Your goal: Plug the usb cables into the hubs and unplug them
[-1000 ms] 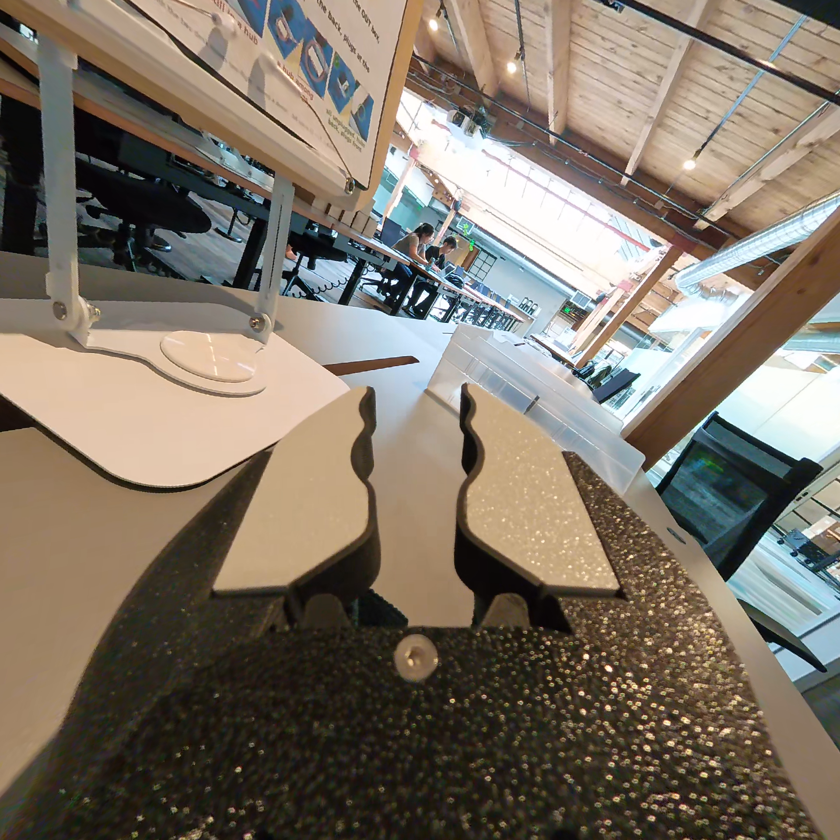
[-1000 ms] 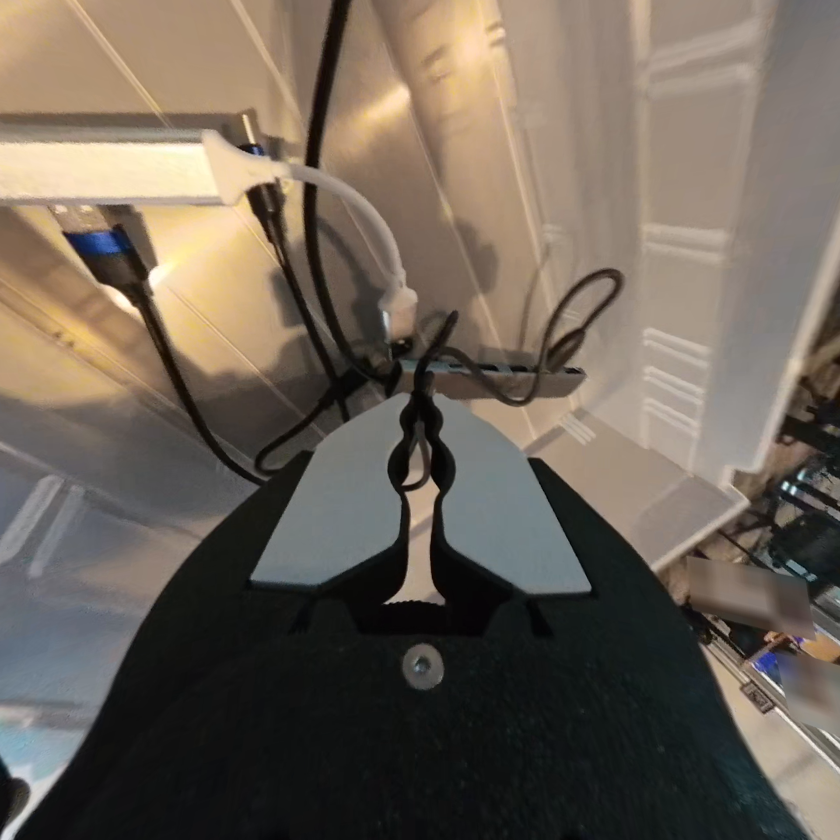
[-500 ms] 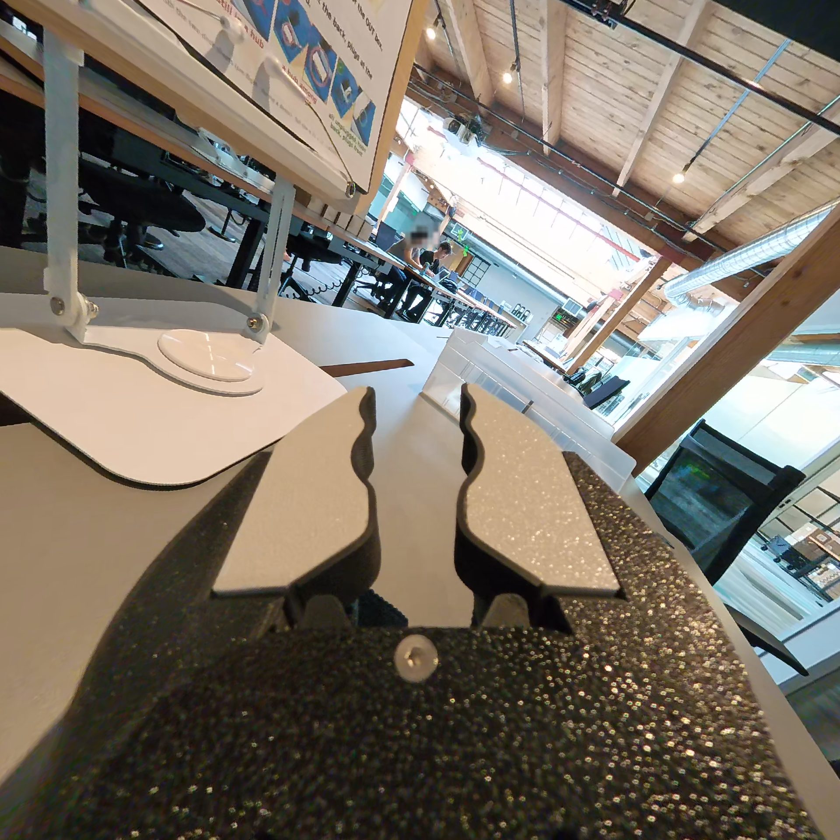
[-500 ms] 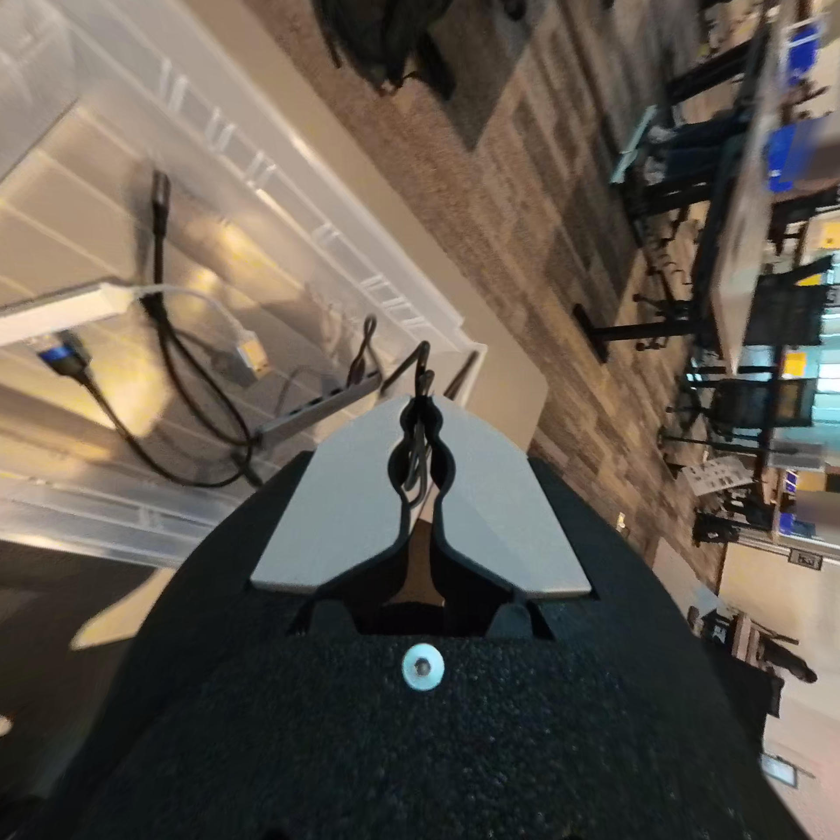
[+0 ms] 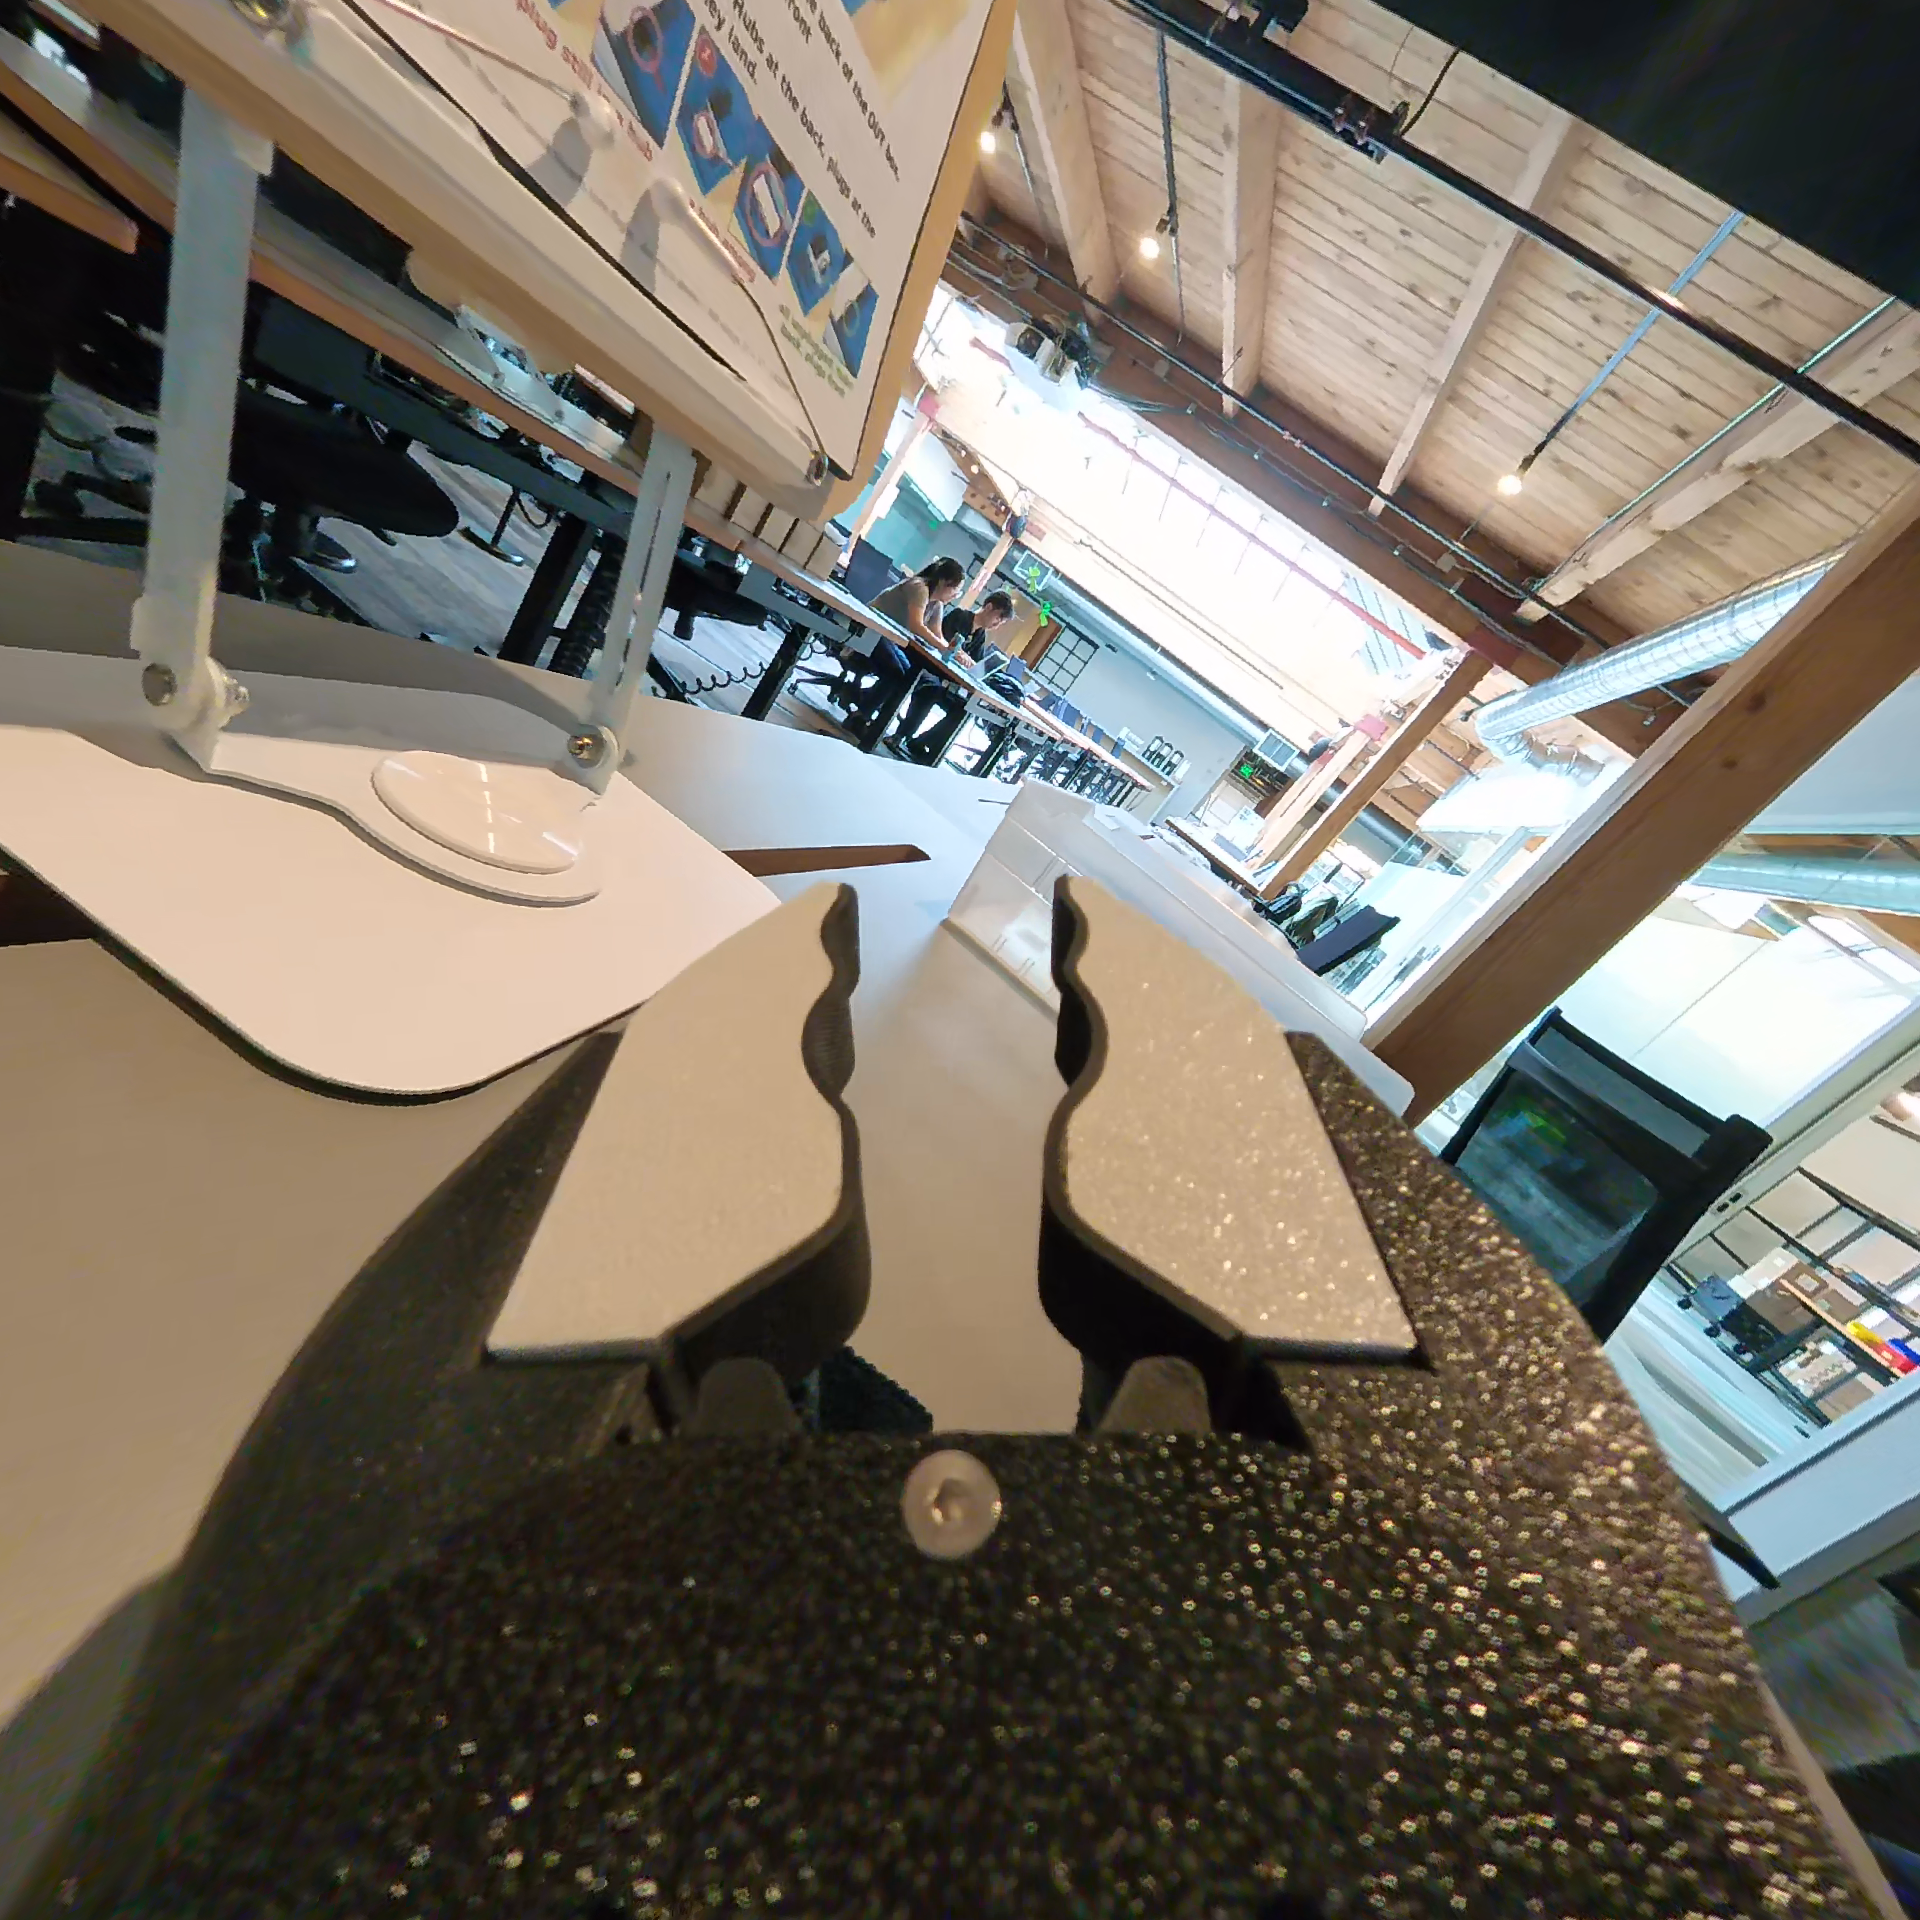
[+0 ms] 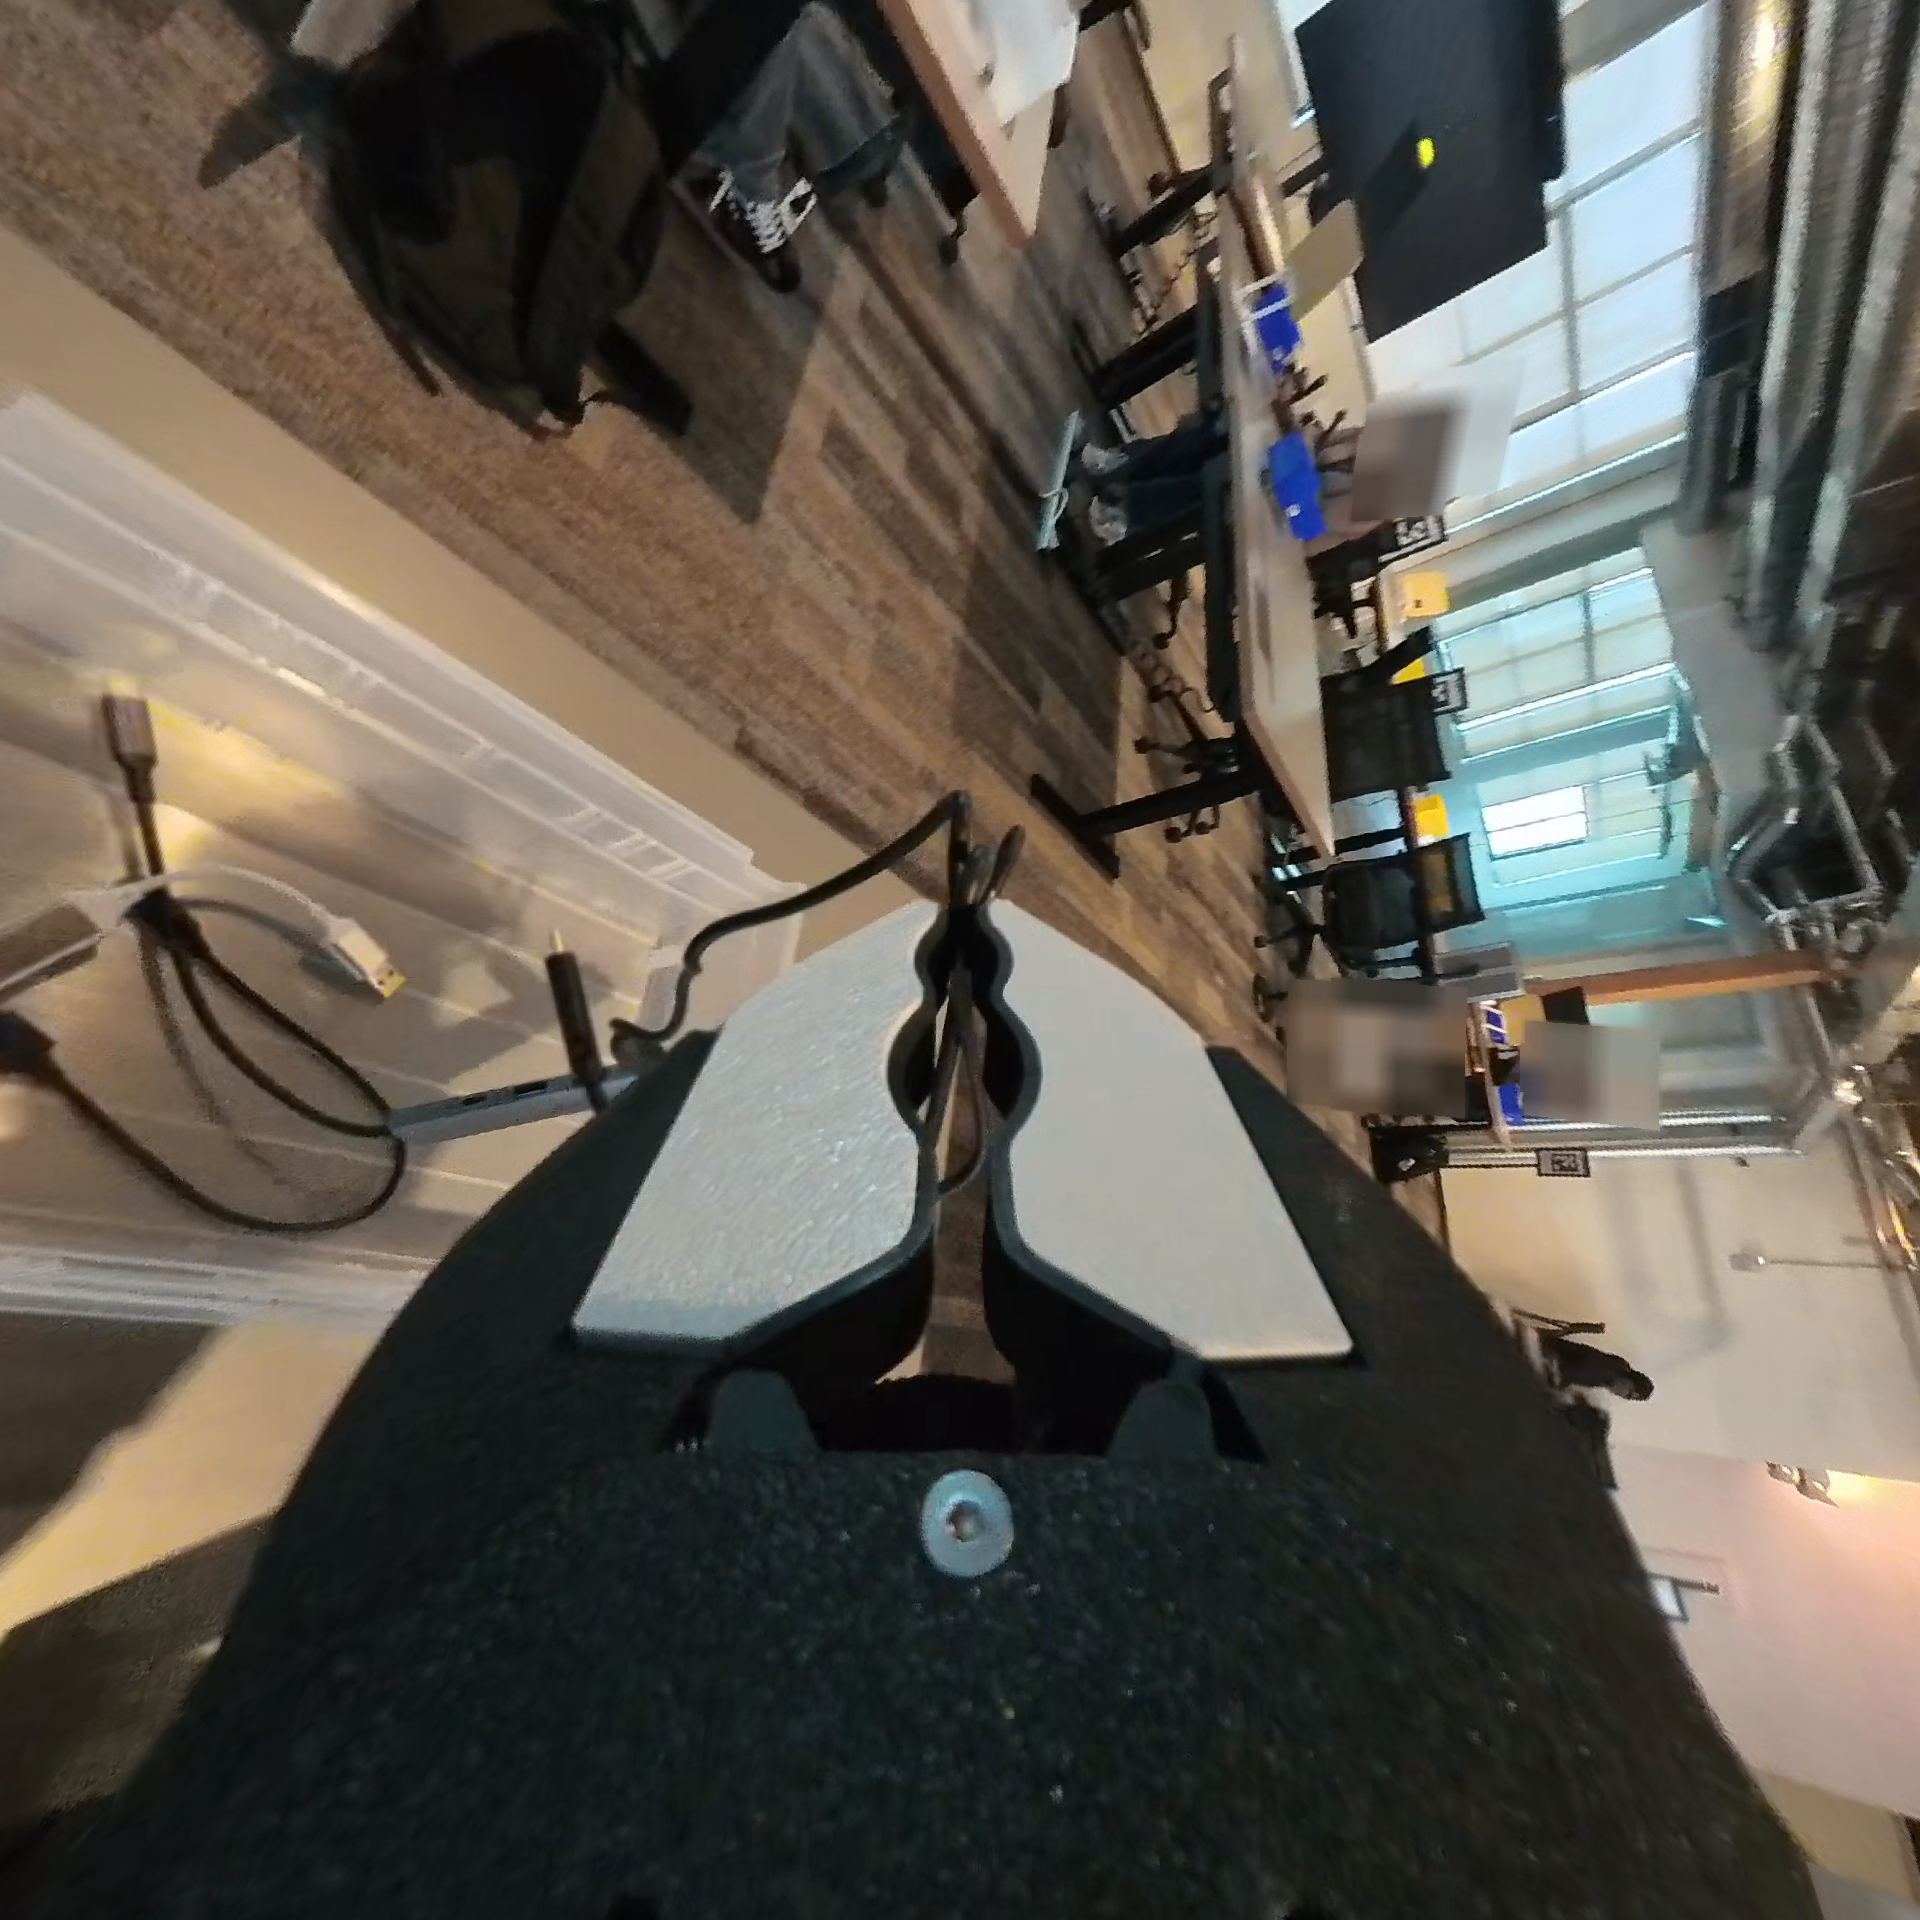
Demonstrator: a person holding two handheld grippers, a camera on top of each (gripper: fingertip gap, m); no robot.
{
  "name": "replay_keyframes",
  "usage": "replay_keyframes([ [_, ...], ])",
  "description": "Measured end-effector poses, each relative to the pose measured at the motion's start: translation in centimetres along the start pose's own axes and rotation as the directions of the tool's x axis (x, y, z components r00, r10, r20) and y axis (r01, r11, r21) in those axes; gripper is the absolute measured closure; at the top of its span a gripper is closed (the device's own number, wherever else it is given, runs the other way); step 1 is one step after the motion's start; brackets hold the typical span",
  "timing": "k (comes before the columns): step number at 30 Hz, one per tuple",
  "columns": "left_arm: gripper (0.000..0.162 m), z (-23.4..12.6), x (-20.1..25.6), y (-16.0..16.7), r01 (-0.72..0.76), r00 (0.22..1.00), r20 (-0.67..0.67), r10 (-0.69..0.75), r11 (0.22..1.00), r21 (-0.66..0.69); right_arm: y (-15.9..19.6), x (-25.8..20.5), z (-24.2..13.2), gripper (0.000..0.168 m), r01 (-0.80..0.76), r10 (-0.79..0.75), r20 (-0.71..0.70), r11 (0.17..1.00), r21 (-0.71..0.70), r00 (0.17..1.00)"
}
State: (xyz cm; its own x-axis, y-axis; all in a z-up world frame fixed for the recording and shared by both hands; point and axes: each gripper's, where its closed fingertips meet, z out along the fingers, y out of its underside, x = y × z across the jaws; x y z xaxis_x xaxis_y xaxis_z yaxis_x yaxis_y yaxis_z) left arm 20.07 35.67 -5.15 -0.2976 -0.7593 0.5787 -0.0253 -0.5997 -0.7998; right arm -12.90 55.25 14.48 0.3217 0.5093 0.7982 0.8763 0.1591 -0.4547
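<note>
My right gripper (image 6: 961, 920) is shut on a thin black cable (image 6: 821, 894). The cable loops out past the fingertips and runs down left to a grey hub (image 6: 499, 1103) over the clear bin (image 6: 436, 800). A black plug (image 6: 569, 1003) stands in that hub. A white cable with a loose USB plug (image 6: 358, 958) and black cables (image 6: 260, 1101) lead to a second hub (image 6: 47, 948) at the left edge. My left gripper (image 5: 951, 935) is open and empty, low over the grey table (image 5: 156, 1195). The bin also shows in the left wrist view (image 5: 1049, 904), just ahead.
A white stand (image 5: 416, 914) holding a slanted instruction board (image 5: 675, 156) sits on the table left of my left gripper. A wooden post (image 5: 1662, 800) and black chair (image 5: 1579, 1174) are to the right. Beyond the bin are carpet (image 6: 831, 540), a dark bag (image 6: 488, 208) and desks. There is about 40 cm between the tips of the two grippers.
My right gripper, still shut on the thin black cable, has lifted and swung out of the bin, so floor and room now fill its view. The left gripper has barely moved.
</note>
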Motion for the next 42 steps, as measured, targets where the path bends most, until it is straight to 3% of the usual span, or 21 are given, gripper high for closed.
replay_keyframes([
  [15,0.127,-3.1,-1.7,-2.6,0.024,0.999,0.038,-0.028,0.994,0.105,-5.2,10.5,-16.5,0.165,-0.076,0.122,-0.328,0.986,0.151,0.937],
  [26,0.128,-4.6,-2.2,-3.3,0.015,0.999,0.044,-0.021,0.994,0.112,-3.8,16.1,-25.0,0.166,-0.074,0.121,-0.552,0.992,0.107,0.825],
  [31,0.128,-4.8,-1.7,-3.5,0.008,1.000,0.015,-0.010,0.994,0.110,-3.3,16.0,-29.1,0.166,-0.093,0.158,-0.559,0.985,0.144,0.814],
  [34,0.129,-4.8,-0.5,-3.7,0.023,0.997,-0.071,-0.015,0.993,0.114,-2.7,14.4,-31.1,0.165,-0.106,0.192,-0.536,0.977,0.187,0.822],
  [37,0.130,-4.8,2.4,-3.9,0.080,0.966,-0.255,-0.046,0.989,0.123,-1.7,12.2,-32.6,0.165,-0.121,0.222,-0.516,0.968,0.222,0.827],
  [42,0.130,-6.3,9.2,-4.3,0.260,0.738,-0.663,-0.128,0.960,0.104,0.5,8.3,-34.6,0.166,-0.165,0.279,-0.491,0.950,0.265,0.825],
])
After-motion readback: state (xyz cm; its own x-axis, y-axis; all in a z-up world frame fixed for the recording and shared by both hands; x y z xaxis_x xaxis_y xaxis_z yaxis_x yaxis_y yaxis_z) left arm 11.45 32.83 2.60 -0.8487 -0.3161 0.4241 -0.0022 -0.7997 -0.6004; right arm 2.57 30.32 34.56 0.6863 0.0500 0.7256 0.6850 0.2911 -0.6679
